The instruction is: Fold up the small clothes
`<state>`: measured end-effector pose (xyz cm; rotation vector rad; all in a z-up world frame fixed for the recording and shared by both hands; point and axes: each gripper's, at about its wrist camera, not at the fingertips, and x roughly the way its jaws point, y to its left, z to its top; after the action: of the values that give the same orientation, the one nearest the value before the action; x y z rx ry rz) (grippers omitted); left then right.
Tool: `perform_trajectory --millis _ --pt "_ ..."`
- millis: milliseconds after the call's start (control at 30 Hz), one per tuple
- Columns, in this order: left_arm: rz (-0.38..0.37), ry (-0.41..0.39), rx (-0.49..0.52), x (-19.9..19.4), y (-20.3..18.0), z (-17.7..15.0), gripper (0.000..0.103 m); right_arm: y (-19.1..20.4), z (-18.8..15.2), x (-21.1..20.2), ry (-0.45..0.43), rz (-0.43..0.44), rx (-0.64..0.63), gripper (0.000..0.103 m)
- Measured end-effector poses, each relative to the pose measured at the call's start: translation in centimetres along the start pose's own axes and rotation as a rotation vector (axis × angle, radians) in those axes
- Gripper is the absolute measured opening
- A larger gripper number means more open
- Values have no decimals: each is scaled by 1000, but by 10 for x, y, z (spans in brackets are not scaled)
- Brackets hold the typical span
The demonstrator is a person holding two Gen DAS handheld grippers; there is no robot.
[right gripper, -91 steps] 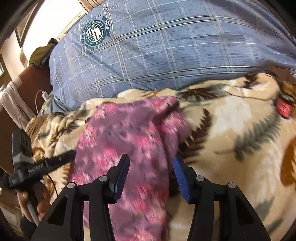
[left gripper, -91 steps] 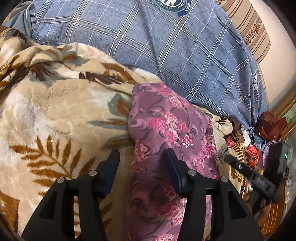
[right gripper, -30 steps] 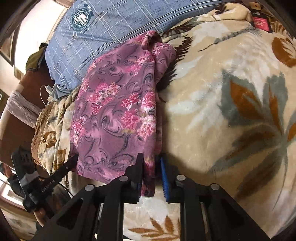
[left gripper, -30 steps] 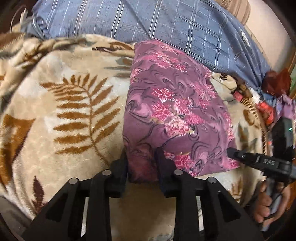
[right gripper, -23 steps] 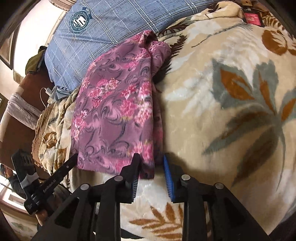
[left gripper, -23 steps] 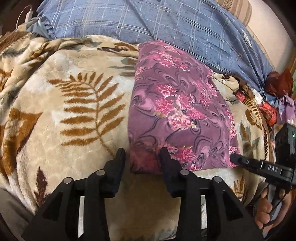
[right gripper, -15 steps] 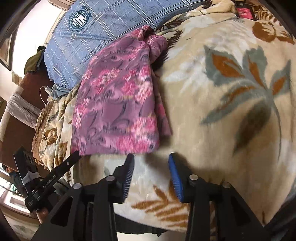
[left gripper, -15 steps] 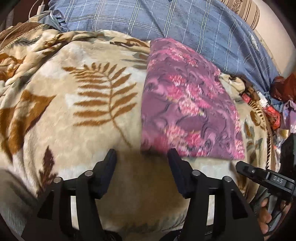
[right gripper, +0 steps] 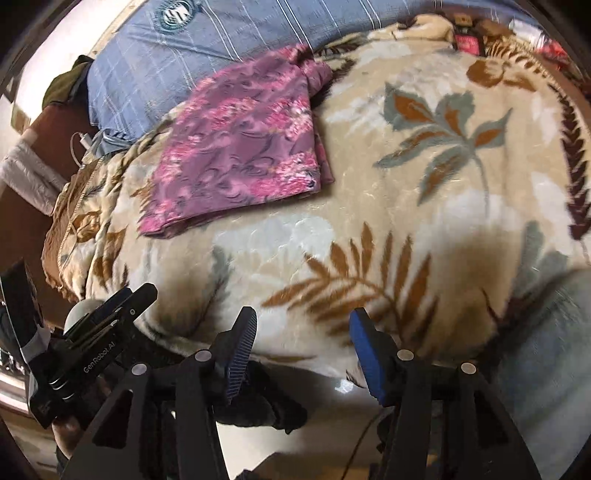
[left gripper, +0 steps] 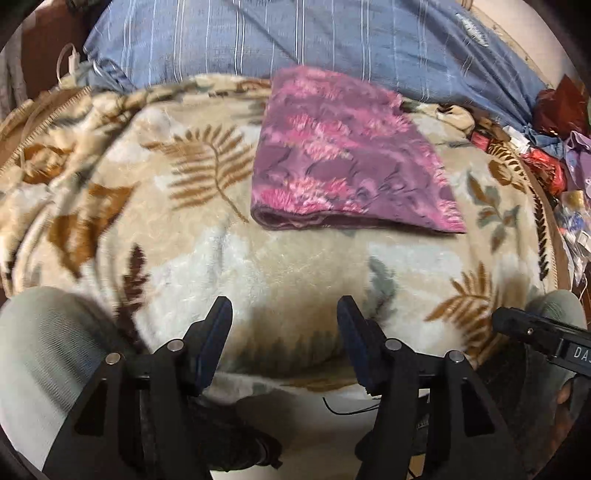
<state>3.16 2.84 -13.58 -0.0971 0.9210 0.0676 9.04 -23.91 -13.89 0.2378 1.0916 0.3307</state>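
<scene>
A purple garment with pink flowers point(left gripper: 343, 155) lies folded into a flat rectangle on the beige leaf-print blanket point(left gripper: 295, 266), its folded edge towards me. In the right wrist view the same garment point(right gripper: 240, 147) sits far left on the blanket point(right gripper: 406, 184). My left gripper point(left gripper: 282, 306) is open and empty, hanging over the blanket's near edge, well short of the garment. My right gripper point(right gripper: 303, 314) is also off the cloth; its jaws are opening with nothing between them.
A blue checked cloth point(left gripper: 295, 33) lies behind the garment. Small clutter point(left gripper: 554, 110) is piled at the far right. A person's grey trouser knees point(left gripper: 44, 350) point(right gripper: 554, 350) flank the grippers. A white cable point(left gripper: 70, 59) lies far left. Pale floor shows below.
Both grippers let go of the garment's near edge, opened, and drew back towards me. The garment stays folded flat on the blanket.
</scene>
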Motion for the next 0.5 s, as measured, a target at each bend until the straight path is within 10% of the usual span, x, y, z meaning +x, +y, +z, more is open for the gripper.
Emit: perform_trajectory --millis 500 --pt "1 -102 -45 -97 -1 21 67 56 2 -105 -206 7 -124 58"
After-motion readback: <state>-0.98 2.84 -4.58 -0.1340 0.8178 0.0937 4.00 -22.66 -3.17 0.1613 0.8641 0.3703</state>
